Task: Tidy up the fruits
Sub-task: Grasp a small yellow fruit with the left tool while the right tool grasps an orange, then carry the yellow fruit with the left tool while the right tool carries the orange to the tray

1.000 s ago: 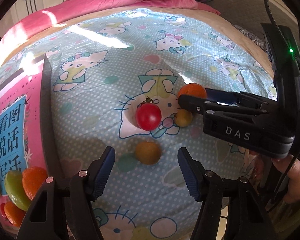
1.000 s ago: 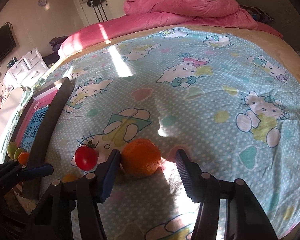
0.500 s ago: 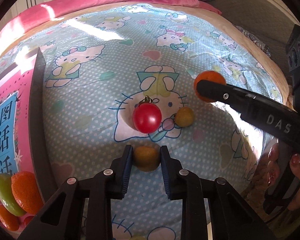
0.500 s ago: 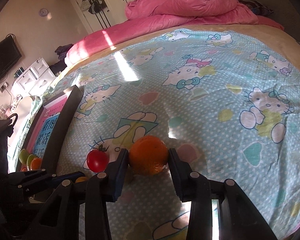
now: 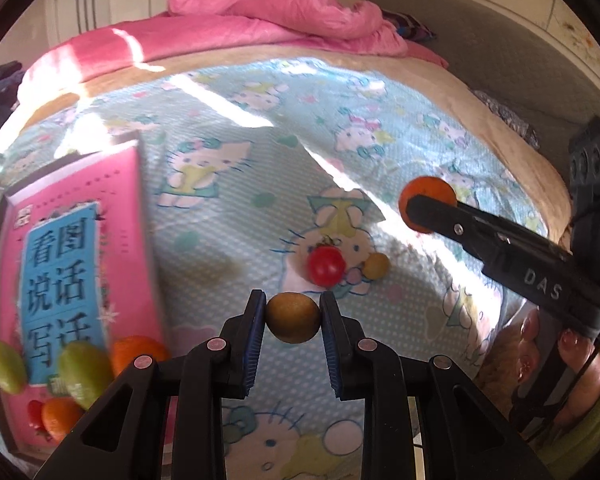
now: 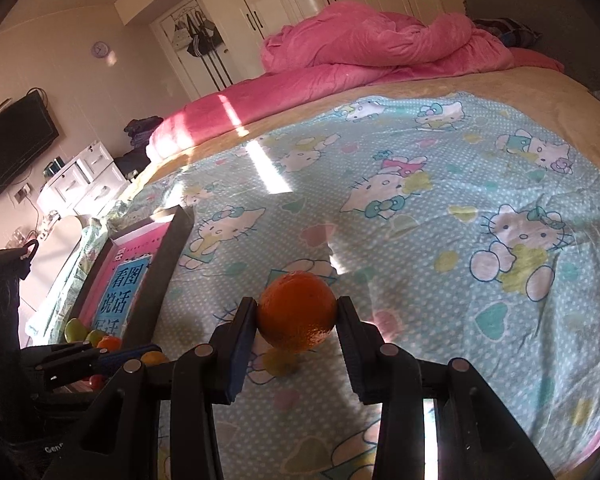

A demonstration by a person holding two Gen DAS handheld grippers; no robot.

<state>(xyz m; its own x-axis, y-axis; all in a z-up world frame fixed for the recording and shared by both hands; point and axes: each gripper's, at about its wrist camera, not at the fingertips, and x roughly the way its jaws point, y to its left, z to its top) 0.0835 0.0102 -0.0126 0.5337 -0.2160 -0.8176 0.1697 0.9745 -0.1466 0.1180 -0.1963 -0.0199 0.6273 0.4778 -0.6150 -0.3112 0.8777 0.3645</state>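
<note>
Orange (image 6: 297, 311) between right gripper (image 6: 297, 312) pads

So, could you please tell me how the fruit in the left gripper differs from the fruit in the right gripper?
The yellow-brown fruit in the left gripper is dull and olive-toned; the orange in the right gripper is bright orange. The yellow-brown fruit looks smaller, with the gripper's pads closer together than those around the orange. Both are roundish and each is clamped between blue pads above the patterned sheet.
</note>
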